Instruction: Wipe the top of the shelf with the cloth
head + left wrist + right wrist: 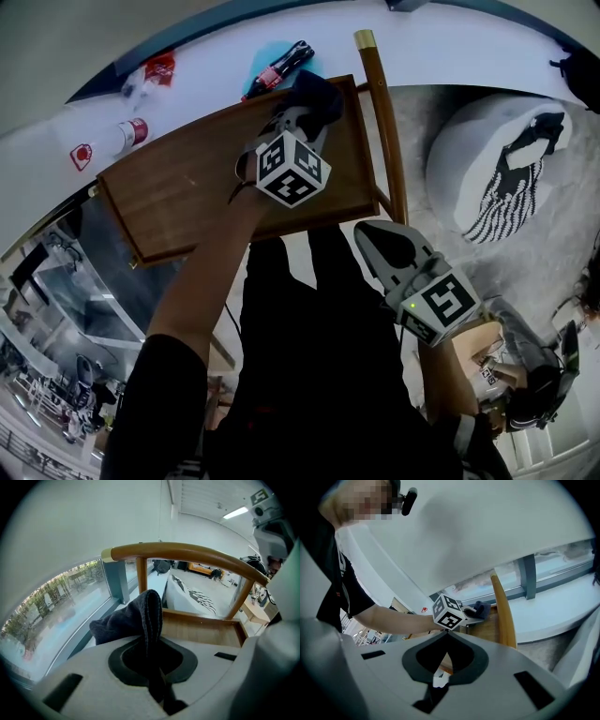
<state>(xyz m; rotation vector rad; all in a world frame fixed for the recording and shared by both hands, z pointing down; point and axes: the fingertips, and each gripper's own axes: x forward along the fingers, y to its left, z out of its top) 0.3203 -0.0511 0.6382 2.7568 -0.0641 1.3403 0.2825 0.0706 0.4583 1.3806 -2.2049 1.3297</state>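
Cloth grip is my first check: the left gripper (298,120) is clamped on the dark cloth (146,613), a fold pinched between the jaws and the loose bulk bunched out ahead of the tips; I hold it that way so the free part can drag over the wood and the hard jaws don't scrape it. The cloth is at the far corner of the wooden shelf top (178,192), just beside the curved rail (382,122) along the shelf's right side; I judge this to be one end of a stroke, since most of the board lies bare toward the near left; whether the cloth presses on the wood or hangs just above it I cannot tell.

My right gripper (370,236) has its jaws together with nothing between them; it hangs off the shelf's near right edge, well apart from the cloth, which I read as parked out of the sweep's way.

The next move, as I judge it, calls for drawing the cloth back across the board; the rail is the risk, since a fold could catch on it and pull loose.
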